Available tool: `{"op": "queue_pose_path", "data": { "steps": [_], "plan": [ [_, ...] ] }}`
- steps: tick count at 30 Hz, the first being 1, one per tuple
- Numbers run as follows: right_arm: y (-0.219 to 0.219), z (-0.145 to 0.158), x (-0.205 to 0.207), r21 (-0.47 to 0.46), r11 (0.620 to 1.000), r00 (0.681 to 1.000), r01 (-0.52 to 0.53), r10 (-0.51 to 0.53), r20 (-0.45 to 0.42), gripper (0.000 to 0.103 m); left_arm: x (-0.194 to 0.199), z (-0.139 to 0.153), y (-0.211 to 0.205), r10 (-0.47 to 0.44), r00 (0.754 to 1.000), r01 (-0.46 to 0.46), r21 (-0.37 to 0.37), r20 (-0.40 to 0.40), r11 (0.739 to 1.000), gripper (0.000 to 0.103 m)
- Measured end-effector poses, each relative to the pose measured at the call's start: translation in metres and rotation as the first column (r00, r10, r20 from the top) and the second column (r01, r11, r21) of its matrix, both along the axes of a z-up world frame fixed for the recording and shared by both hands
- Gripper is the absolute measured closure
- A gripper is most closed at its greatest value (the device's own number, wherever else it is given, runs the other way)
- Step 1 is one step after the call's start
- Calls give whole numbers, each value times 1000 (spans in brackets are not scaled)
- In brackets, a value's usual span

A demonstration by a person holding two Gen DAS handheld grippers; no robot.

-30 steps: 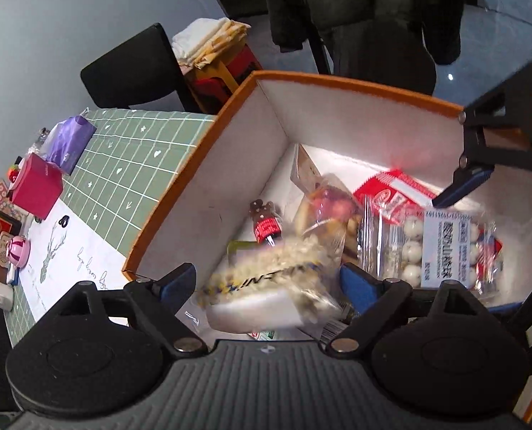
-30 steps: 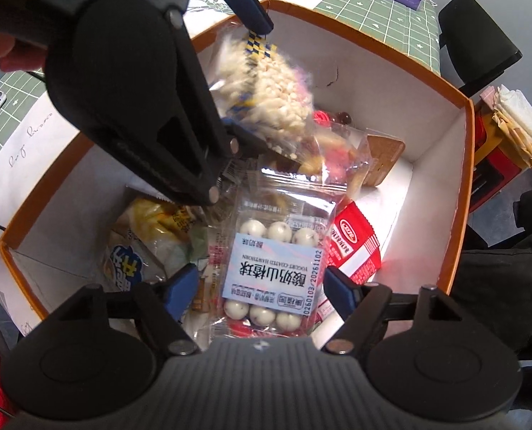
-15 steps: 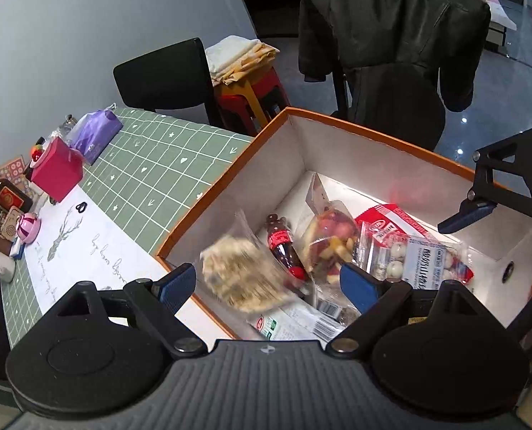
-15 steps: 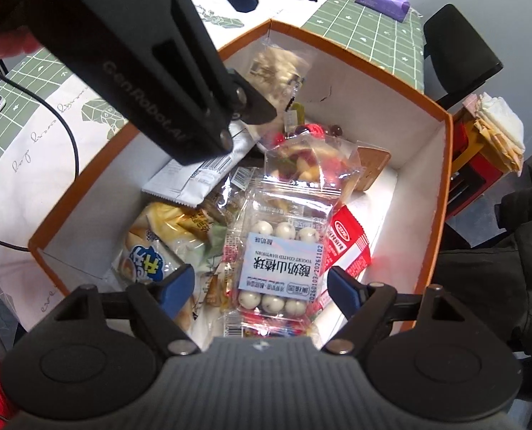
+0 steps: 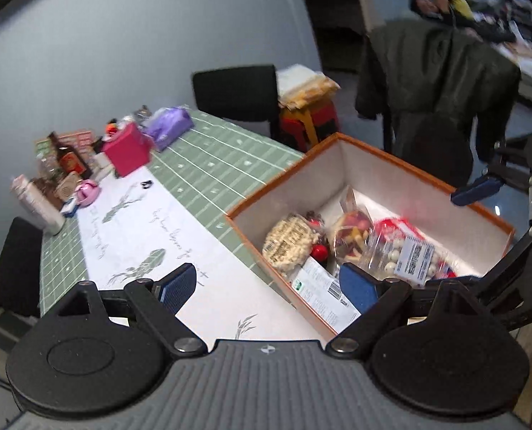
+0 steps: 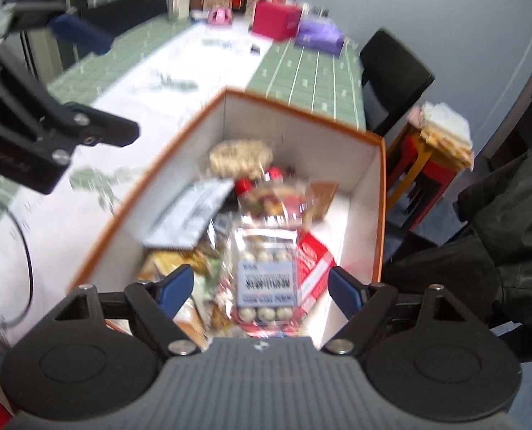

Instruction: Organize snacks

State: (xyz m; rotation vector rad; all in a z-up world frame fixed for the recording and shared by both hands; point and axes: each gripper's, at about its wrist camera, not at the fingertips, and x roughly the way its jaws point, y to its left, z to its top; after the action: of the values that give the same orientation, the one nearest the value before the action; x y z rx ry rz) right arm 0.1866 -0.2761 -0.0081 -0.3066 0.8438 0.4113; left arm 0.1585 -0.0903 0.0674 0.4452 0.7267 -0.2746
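Observation:
An orange-rimmed white box stands on the table and holds the snacks. A puffed-snack bag lies in its corner beside a small red-capped bottle, a mixed-fruit bag and a packet of white balls. My left gripper hangs open and empty above the box's near corner. Above the box's other end, my right gripper holds nothing and its jaws are opening. The white-ball packet lies far below them on a red packet. A silver packet leans at the left.
On the green grid tablecloth beyond the box stand a pink box, a purple pack and bottles. A black chair, a red stool with folded cloths and a dark jacket flank the table.
The puffed-snack bag has left my left gripper's jaws and now lies in the box. Both grippers have risen and drawn back from the box.

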Motion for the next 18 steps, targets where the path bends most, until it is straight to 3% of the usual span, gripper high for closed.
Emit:
{"op": "queue_pose_path", "data": {
  "steps": [4,8,13,18],
  "plan": [
    [10,22,-29,37,999,994,-17,12,113,20,-42,27,21,62,994,-53,-96,91,994,0],
    [19,37,-63,74,997,973,-29,11,232,15,-85,38,37,111,976,-84,-145,188,986,0],
    [30,41,-111,147,988,942,-42,-9,334,10,-130,27,57,224,934,-170,-206,278,964,0],
    [43,29,-151,191,981,916,-33,-47,398,10,-158,8,78,324,908,-242,-299,265,923,0]
  ]
}}
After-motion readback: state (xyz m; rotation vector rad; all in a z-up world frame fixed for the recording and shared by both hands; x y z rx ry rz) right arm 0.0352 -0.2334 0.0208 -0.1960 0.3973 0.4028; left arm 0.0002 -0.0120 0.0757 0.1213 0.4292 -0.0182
